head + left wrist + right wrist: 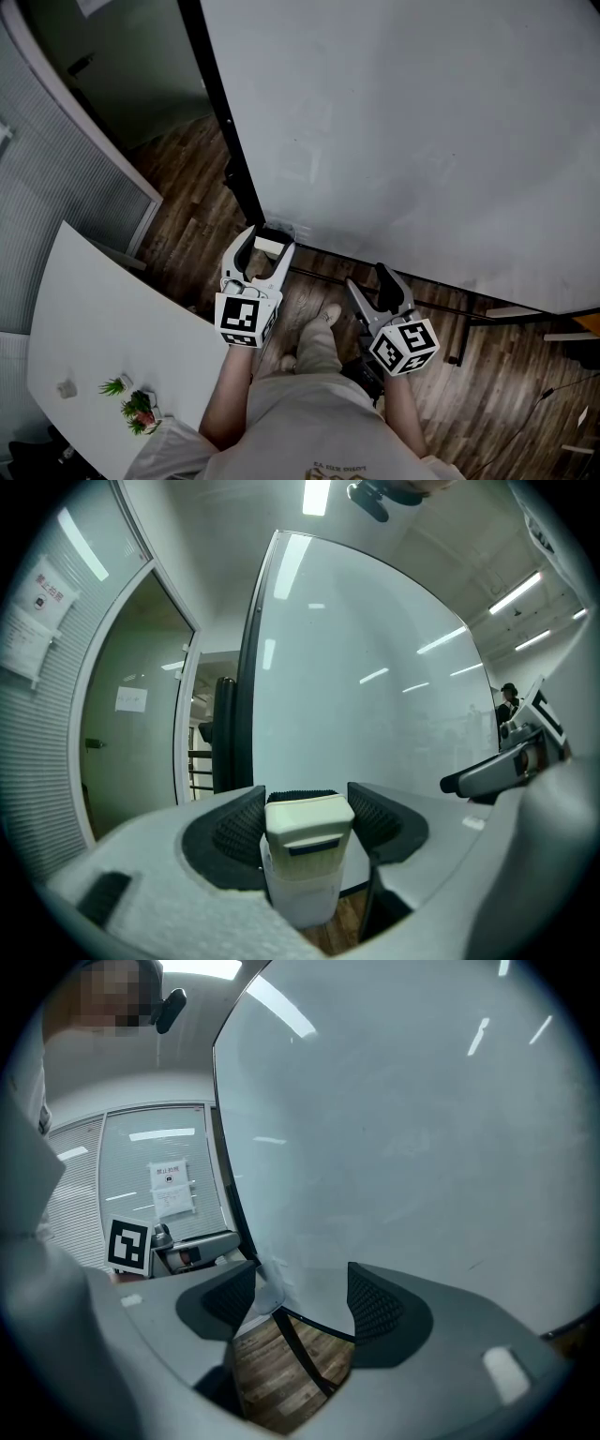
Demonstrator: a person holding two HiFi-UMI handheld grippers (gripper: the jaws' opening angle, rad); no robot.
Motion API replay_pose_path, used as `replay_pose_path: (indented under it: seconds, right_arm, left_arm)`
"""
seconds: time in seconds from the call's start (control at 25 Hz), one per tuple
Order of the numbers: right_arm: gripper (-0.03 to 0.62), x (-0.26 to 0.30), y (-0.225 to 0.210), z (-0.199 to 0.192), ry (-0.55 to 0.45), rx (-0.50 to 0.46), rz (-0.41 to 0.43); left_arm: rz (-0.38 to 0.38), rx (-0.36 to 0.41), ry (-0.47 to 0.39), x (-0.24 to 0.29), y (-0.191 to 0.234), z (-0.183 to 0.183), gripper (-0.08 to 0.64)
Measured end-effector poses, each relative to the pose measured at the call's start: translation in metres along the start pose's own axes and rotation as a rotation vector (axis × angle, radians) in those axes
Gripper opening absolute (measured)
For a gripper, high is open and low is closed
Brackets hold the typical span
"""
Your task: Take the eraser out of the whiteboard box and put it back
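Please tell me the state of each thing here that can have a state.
left gripper: closed on the eraser.
right gripper: open, nothing between its jaws.
eraser: upright, lower part inside the box.
box: open at top, eraser standing in it.

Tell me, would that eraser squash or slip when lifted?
Probably stiff: the eraser shows a hard-looking cream shell with crisp edges. Likely light, being small between the left gripper's jaws. Its smooth sides might slip, though the ribbed pads should help.
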State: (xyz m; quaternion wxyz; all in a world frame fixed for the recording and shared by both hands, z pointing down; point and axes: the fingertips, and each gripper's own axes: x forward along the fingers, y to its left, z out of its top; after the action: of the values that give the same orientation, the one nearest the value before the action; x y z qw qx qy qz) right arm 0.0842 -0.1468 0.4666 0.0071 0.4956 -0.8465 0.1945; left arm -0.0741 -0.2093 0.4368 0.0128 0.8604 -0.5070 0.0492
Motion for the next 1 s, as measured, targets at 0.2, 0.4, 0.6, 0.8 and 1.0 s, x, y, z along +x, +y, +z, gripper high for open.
replay_pose_path:
  seconds: [0.2,0.4,0.6,0.8,1.0]
  right_arm:
    - [0.307,0.0,-0.002,-0.001,0.004,0.004,-0.002]
    - [0.307,0.002,-0.004,-0.003,0.008,0.007,-0.003]
    - [0.307,0.004,-0.006,-0.004,0.012,0.01,-0.006]
    - [0.307,0.006,-0.006,-0.006,0.018,0.012,-0.006]
    - [0.305,0.009,-0.007,-0.008,0.023,0.013,-0.009]
  left_arm:
    - [0.0,-0.004,0.006,0.003,0.001,-0.004,0.27]
    - [0.0,-0.005,0.02,0.005,0.002,-0.01,0.27]
    - [-0.002,-0.009,0.026,0.009,0.003,-0.014,0.27]
    - [-0.004,-0.013,0.036,0.01,0.004,-0.019,0.27]
    - [-0.007,-0.018,0.045,0.013,0.005,-0.024,0.27]
